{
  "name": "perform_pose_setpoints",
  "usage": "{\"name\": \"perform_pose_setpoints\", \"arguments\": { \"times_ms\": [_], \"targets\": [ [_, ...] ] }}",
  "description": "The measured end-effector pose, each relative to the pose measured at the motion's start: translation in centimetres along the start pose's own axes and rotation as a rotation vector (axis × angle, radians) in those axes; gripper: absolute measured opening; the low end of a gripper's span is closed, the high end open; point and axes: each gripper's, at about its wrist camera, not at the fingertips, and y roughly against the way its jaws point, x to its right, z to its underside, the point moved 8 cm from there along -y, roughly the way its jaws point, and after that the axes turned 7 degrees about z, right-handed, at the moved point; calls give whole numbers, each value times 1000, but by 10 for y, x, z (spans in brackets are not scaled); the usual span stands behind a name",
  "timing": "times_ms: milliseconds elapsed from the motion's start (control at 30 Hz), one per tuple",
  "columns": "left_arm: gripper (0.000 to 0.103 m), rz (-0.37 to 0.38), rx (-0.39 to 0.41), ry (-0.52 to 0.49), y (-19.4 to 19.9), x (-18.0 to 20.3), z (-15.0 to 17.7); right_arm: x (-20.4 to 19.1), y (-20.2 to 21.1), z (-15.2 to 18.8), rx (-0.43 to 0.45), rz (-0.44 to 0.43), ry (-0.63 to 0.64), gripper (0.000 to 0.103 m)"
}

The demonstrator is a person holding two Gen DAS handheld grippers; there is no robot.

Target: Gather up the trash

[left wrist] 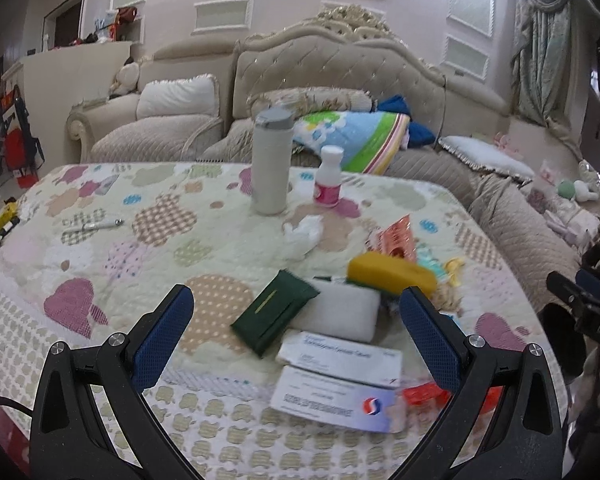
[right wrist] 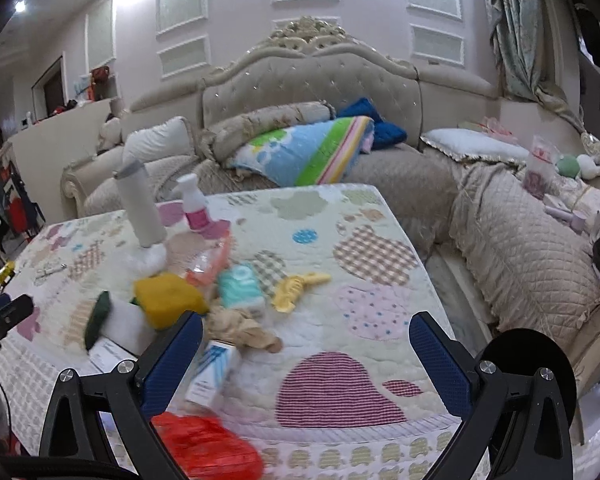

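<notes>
- Nearest the left wrist camera, the left gripper (left wrist: 296,312) hangs over the near edge of the quilted table cover (left wrist: 100,248) with its blue-padded jaws spread wide and nothing between them.
- Just under and slightly beyond its jaws lie two white printed medicine boxes (left wrist: 340,380), one overlapping the other; a red plastic bag (left wrist: 428,394) shows beside the right finger.
- Ahead of them, between the fingers, a dark green wallet-like pouch (left wrist: 274,314) leans on a white sponge block (left wrist: 340,310), with a yellow sponge (left wrist: 392,274) touching the block on its far right side.
- The right gripper (right wrist: 306,344) is likewise wide open and empty, held over the same cover.
- Beside its left finger lies a small white and blue box (right wrist: 214,372), tilted, and below it the red plastic bag (right wrist: 208,448), blurred.
- Just beyond the box lies a crumpled beige wrapper (right wrist: 240,328), then a teal packet (right wrist: 238,284) and a yellow bow-shaped scrap (right wrist: 296,286), close together.
- Farther off, an orange-pink crumpled packet (left wrist: 396,240) and a wad of white tissue (left wrist: 304,234) lie in the middle of the cover.
- Behind the tissue stand a tall grey-lidded flask (left wrist: 270,160) and, just right of it, a small white bottle with a pink label (left wrist: 329,176); both are upright.
- Far to the left, apart from the heap, lies a pen-like thing (left wrist: 96,226).
- Beyond the cover's far edge stands a tufted beige sofa (left wrist: 340,64) carrying a folded striped blanket (left wrist: 352,140) and cushions.
</notes>
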Motion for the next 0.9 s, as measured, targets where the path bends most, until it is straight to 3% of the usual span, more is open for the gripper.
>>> {"name": "perform_pose_setpoints", "arguments": {
  "times_ms": [300,900],
  "targets": [
    [102,12,38,-12,8,15,-7,-16,21,-10,67,-29,-1,103],
    [102,6,62,-1,9,17,-12,-21,22,-16,67,-38,-2,103]
  ]
}}
